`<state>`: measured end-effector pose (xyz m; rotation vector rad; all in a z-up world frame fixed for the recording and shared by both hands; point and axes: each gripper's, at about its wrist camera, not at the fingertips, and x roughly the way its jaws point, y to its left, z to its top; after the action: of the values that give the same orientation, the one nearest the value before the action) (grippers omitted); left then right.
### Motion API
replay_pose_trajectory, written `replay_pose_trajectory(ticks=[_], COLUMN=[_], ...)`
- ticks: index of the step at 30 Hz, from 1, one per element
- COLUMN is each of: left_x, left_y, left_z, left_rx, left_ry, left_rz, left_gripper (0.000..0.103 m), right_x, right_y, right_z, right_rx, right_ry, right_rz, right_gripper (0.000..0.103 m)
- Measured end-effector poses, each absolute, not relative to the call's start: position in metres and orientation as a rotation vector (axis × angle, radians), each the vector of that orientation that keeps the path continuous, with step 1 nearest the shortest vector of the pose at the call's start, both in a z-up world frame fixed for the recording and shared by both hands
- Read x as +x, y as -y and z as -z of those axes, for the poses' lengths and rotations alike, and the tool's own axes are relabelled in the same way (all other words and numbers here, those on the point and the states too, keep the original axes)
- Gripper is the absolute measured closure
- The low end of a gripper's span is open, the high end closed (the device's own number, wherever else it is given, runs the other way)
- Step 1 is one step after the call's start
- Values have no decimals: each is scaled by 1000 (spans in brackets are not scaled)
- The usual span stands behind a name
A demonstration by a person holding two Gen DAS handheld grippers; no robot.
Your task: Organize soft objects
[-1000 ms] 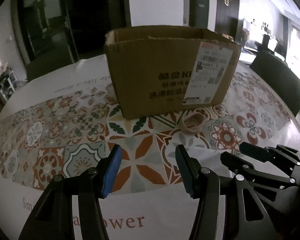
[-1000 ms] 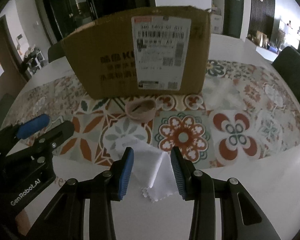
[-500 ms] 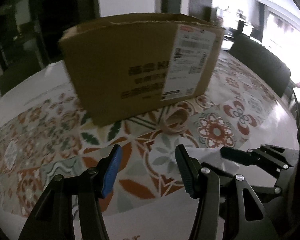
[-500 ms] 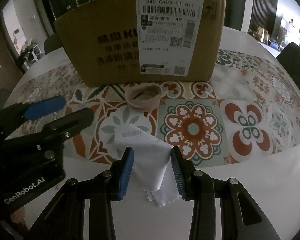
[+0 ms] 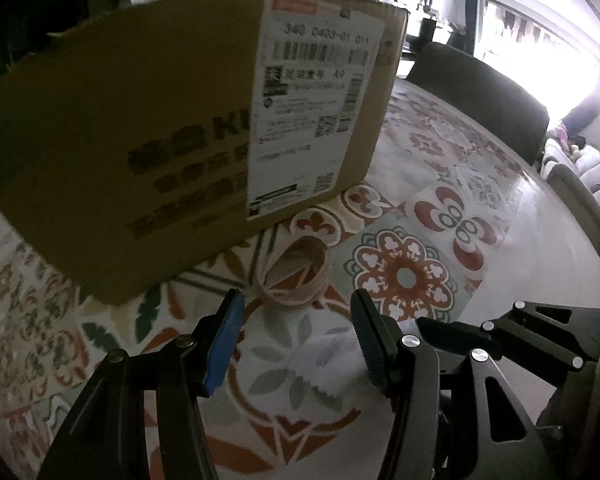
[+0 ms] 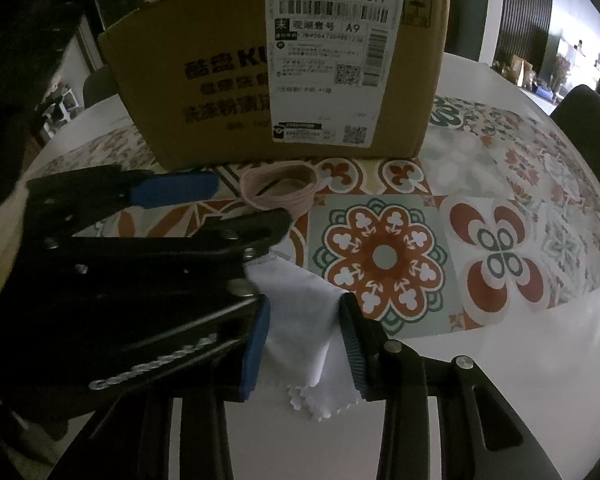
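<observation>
A pink elastic band [image 5: 296,276] lies coiled on the patterned mat, just in front of the cardboard box [image 5: 140,140]. My left gripper [image 5: 296,300] hovers open right before the band, nothing between its blue pads. A white cloth [image 6: 300,320] with a zigzag edge lies folded at the mat's near border. My right gripper [image 6: 305,304] straddles the cloth and its jaws are closing, with the cloth filling the gap while still resting on the table. In the right wrist view the left gripper [image 6: 252,202] reaches in from the left, beside the band [image 6: 278,190].
The open box [image 6: 220,100] with a white shipping label stands upright behind both items. The tiled mat [image 6: 384,256] covers a white round table [image 6: 520,360]. Dark chairs [image 5: 480,88] stand beyond the table's far right edge.
My left gripper has moved forward and down toward the band and box, rolling as it went. The right gripper's jaws have narrowed a little around the cloth.
</observation>
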<state>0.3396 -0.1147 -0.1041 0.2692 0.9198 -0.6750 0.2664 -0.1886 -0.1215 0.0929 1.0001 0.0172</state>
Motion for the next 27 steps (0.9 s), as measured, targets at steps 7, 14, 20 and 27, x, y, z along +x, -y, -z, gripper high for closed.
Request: replay_pose_trajectory(ticks=[7, 14, 20, 27], left_x=[352, 355, 349, 330], left_y=[126, 126, 122, 102], left_z=[115, 119, 115, 96], left_rx=[265, 276, 269, 221], left_ry=[-939, -945, -940, -920], left_rz=[680, 634, 607, 529], left_gripper=[51, 90, 95, 95], right_x=[274, 277, 275, 270], right_y=[197, 201, 207, 212], right_z=[122, 122, 122, 118], right_rx=[85, 105, 138, 144], right_ry=[-989, -990, -989, -973], right_rz=[17, 24, 27, 23], right_gripper=[88, 91, 93, 94])
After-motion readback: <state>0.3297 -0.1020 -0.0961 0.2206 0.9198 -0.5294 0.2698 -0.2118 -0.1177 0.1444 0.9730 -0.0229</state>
